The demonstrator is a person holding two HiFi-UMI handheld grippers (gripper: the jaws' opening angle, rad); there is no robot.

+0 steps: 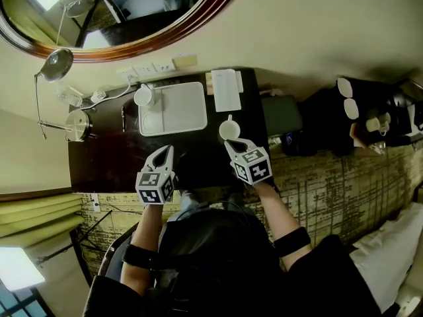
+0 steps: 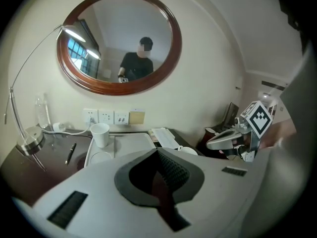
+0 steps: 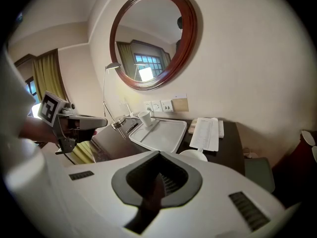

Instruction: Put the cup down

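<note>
Here, a dark desk [image 1: 106, 160] stands against a pale wall under one round mirror [image 1: 132, 48] with a wooden frame. At the far left of the desk is one metal lamp [image 1: 77, 124] with a round base and a thin curved arm. Just to its right lies one pen [image 1: 123, 119]. On the wall behind is a row of four wall plates [image 2: 113, 117] — three white, one tan.

Next comes one white tray [image 1: 178, 107], lying flat on the desk. One paper cup [image 1: 143, 96] stands upright at its far left corner; the rest of the tray is bare apart from a shallow round recess near that corner.

There are two grippers, one in each of the person's hands, both over the near edge of the desk. The left gripper [image 1: 165, 152] hangs in front of the tray, well apart from everything on the desk. Its fingers are pressed together with nothing between them.

To the right of the tray, the cup [image 1: 229, 130] — white, with a small handle — stands upright on the desk, its mouth open upward. Just behind it, against the wall, lies one stack of papers [image 1: 226, 89].

The right gripper [image 1: 229, 144] points at the cup from the near side, its tip just beside the cup's handle; whether it touches is not clear. Its fingers are also pressed together and hold nothing.
</note>
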